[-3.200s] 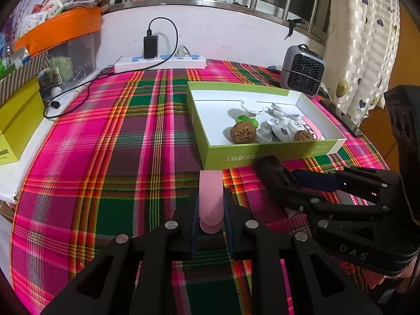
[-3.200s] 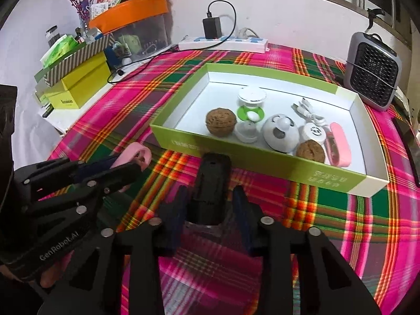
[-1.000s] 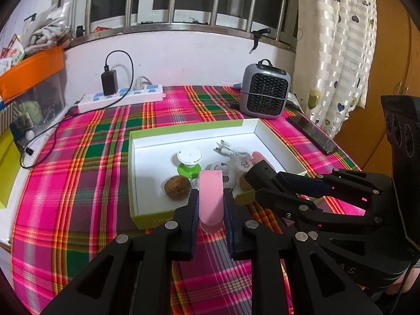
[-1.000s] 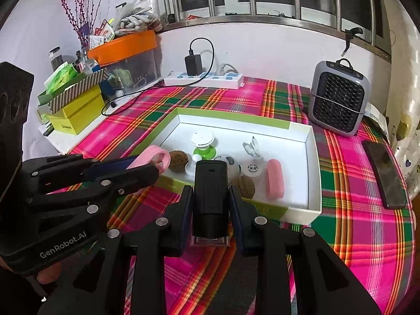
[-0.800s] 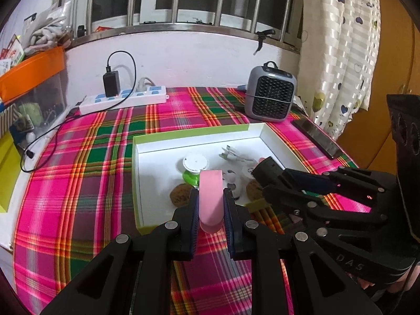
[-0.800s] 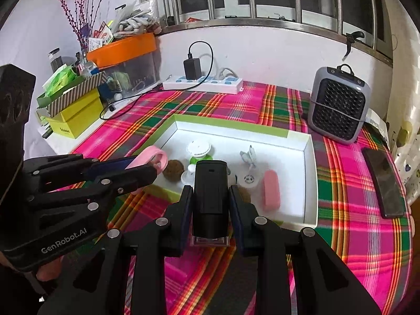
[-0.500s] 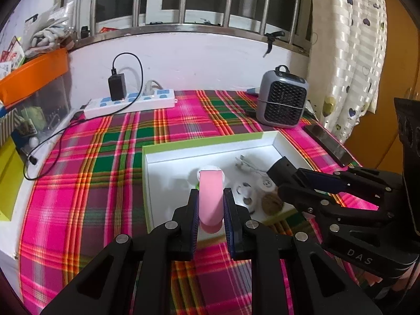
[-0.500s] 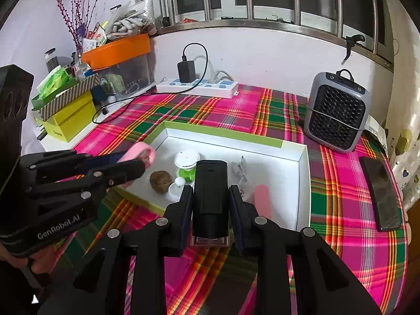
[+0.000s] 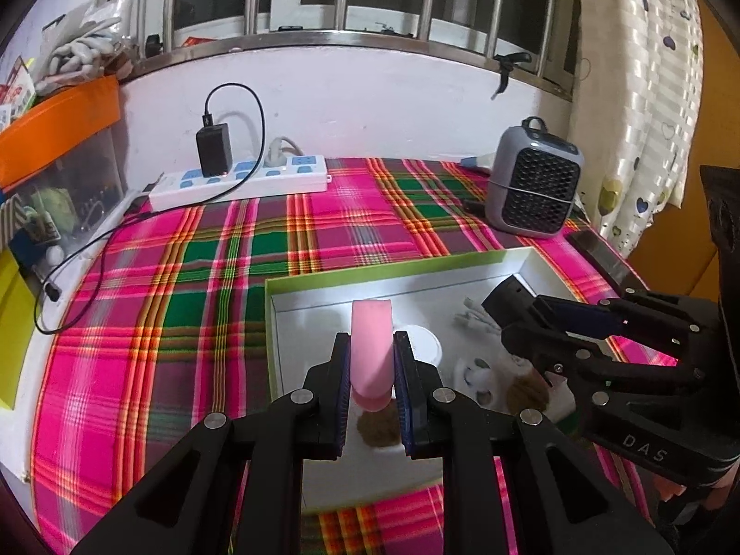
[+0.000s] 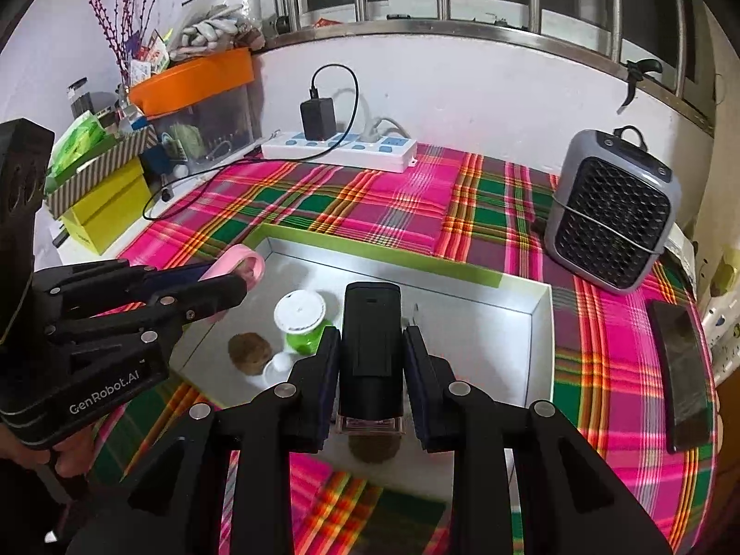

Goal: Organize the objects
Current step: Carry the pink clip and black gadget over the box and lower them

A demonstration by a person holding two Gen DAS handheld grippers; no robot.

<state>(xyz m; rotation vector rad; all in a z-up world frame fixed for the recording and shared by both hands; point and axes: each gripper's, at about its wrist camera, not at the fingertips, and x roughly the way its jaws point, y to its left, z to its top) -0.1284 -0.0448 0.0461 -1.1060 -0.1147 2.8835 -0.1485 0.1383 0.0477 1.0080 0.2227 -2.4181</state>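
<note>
Both grippers are held over the green-rimmed white box (image 10: 539, 323), which sits on the bench under a pink and green plaid cloth (image 9: 194, 277).

Left gripper (image 9: 371, 372): fingers clamped on a pink oblong case (image 9: 371, 347), which stands up between the pads with its far end sticking out past the fingertips. From the right wrist view the case (image 10: 240, 261) is over the box's near-left corner, held clear of the floor of the box.

Right gripper (image 10: 371, 370): fingers clamped on a black bottle-like object (image 10: 371, 337) with a clear base, held lengthwise, cap end forward. It hangs over the middle of the box.

Box contents, as far as visible:
- white-lidded green cup (image 10: 300, 319), left of centre
- one walnut (image 10: 249, 351) just beside it, nearer the left wall
- a second walnut (image 10: 373, 448), partly hidden under the right gripper
- small white round pieces (image 9: 478, 377) and a white cable (image 9: 471, 319) toward the right side; details blurred.

Surroundings: grey mini heater (image 10: 610, 217) on the cloth behind the box's right end; dark phone (image 10: 682, 370) lying flat to the right of the box; white power strip (image 10: 337, 148) with a black charger plugged in along the back wall. A person's hand (image 10: 69, 458) grips the left gripper's handle at lower left.
</note>
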